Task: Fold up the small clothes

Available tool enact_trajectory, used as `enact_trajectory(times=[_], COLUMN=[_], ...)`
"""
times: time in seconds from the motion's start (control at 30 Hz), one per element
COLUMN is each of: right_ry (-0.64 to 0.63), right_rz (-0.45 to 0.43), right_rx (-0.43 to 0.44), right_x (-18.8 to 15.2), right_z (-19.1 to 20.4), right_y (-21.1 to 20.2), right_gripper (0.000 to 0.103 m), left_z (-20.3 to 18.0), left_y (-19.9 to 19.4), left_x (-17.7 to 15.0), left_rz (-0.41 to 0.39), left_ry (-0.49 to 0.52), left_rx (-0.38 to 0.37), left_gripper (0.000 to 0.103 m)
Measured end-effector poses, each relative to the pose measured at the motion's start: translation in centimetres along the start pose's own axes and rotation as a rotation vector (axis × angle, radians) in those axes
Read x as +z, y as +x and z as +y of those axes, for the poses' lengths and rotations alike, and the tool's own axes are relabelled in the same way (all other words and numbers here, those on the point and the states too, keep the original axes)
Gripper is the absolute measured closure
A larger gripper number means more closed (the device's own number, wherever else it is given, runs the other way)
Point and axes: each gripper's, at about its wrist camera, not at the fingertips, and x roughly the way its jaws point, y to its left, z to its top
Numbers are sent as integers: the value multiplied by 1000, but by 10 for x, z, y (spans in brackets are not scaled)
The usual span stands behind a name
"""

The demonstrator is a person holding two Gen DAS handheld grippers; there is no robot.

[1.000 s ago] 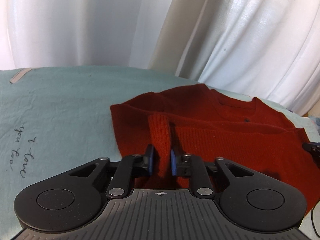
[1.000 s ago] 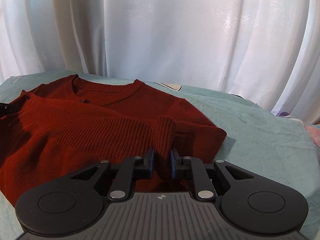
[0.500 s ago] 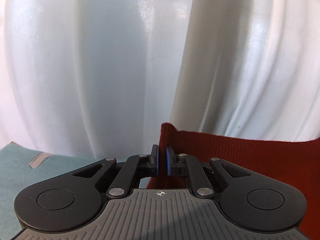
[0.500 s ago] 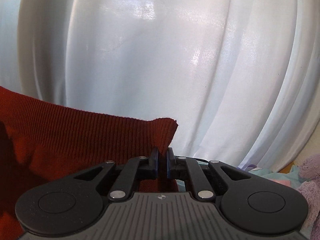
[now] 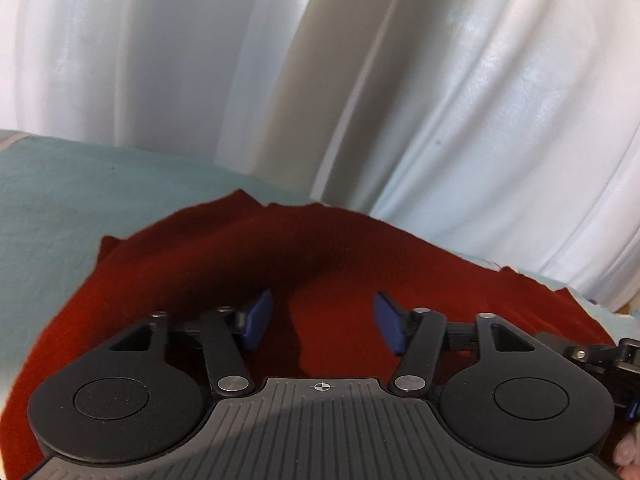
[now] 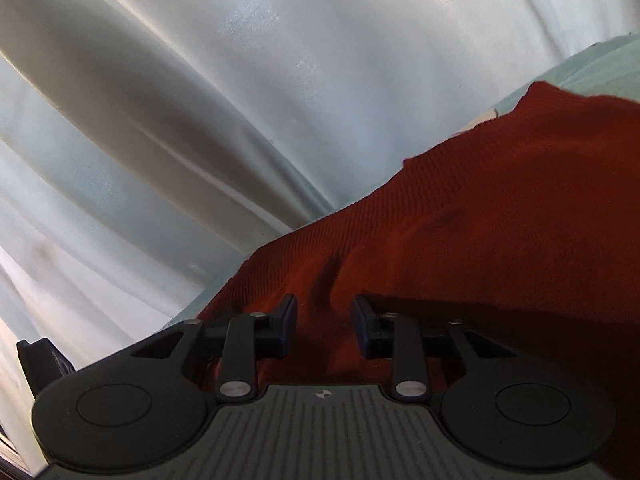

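left gripper (image 5: 322,322): fingers opening wide, freeing sweater (image 5: 328,256) | right gripper (image 6: 324,328): fingers opening, narrow, knit between, unpinched | likely laying fold on bed (image 5: 60,184)

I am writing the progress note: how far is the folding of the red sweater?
Done: the red sweater lies doubled over on the teal sheet. In hand: the left gripper and right gripper are opening, their pads clear of the knit. Left: any further fold and smoothing; the top is rumpled.
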Motion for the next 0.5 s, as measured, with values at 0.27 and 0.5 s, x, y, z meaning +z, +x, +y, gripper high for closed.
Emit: enact_trajectory(times=[0.27, 0.5], right_ry=[-208, -193], right_rz=[-183, -123], right_rx=[-484, -505], right_x=[41, 19], right_z=[-45, -18], right_y=[-77, -113], right_gripper=[83, 64], left_z=[78, 130], left_y=[-41, -72], left_x=[17, 11], left_rz=[-27, 200], left_ry=[-74, -277], left_rx=[168, -17], left_gripper=[19, 14])
